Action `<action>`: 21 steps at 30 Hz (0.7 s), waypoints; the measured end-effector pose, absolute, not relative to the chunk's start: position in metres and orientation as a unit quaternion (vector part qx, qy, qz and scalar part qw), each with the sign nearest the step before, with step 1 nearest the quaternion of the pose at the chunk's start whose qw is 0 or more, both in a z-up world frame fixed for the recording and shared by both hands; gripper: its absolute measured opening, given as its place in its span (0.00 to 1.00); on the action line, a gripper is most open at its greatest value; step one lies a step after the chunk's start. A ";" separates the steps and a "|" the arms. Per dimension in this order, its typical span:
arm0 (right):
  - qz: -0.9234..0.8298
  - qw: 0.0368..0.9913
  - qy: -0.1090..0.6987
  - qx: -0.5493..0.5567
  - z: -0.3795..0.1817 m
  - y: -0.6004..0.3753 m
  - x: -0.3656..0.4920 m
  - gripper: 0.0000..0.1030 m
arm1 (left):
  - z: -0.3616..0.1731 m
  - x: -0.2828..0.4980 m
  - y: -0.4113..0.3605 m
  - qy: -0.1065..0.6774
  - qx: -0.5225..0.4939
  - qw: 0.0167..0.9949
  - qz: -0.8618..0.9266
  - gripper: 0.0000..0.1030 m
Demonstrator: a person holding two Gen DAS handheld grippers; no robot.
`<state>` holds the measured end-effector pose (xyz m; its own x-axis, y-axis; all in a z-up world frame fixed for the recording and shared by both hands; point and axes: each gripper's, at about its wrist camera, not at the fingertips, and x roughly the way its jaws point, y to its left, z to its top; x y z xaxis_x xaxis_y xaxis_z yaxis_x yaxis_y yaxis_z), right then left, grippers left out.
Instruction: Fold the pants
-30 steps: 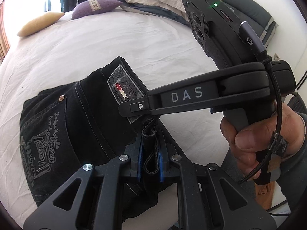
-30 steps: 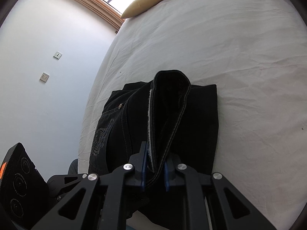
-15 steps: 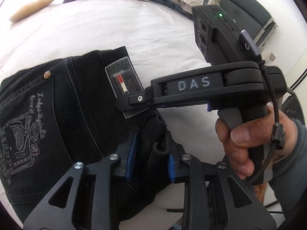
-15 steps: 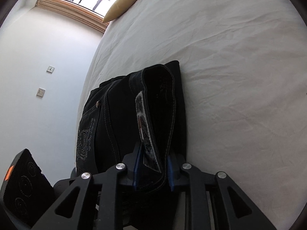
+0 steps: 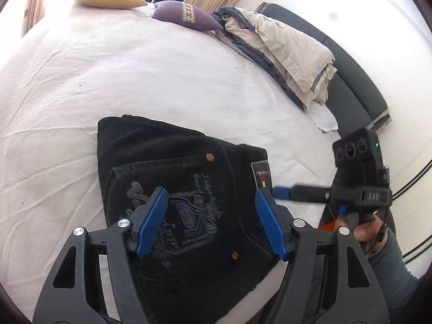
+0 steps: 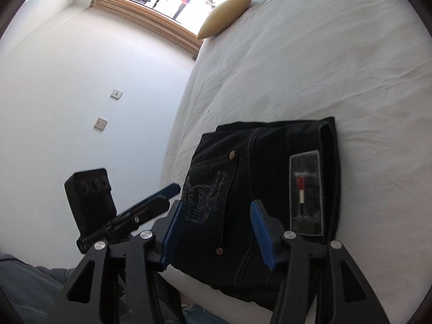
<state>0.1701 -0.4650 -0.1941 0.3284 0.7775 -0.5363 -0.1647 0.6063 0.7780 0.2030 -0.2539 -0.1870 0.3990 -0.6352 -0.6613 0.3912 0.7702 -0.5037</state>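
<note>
On rumpled bedsheet [image 5: 162, 75], folded black denim pants [image 5: 175, 167].

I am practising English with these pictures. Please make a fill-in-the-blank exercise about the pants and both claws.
1. The black pants lie folded on the white ____.
2. The left claw is ____, gripping nothing.
3. The right claw is also ____.
4. The pillow nearest the window is ____.

Missing words: bed; open; open; yellow

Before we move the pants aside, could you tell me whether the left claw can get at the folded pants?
Probably yes: the left claw is open just above the folded pants on the bed, and nothing lies between them.
</note>
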 end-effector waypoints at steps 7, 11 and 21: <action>0.252 0.686 0.538 0.420 -0.283 -0.490 0.159 0.02 | -0.224 0.280 -0.214 0.474 -0.222 0.772 -0.361 0.64; 0.249 0.688 0.543 0.412 -0.282 -0.487 0.160 0.01 | -0.239 0.290 -0.199 0.473 -0.248 0.747 -0.397 0.64; 0.244 0.685 0.547 0.416 -0.279 -0.485 0.166 0.01 | -0.261 0.209 -0.166 0.463 -0.273 0.715 -0.447 0.64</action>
<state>0.1658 -0.4848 -0.2790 0.2832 0.7891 -0.5450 0.1200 0.5347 0.8365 0.2086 -0.1661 -0.2611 0.1730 -0.8920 -0.4177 0.3865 0.4515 -0.8042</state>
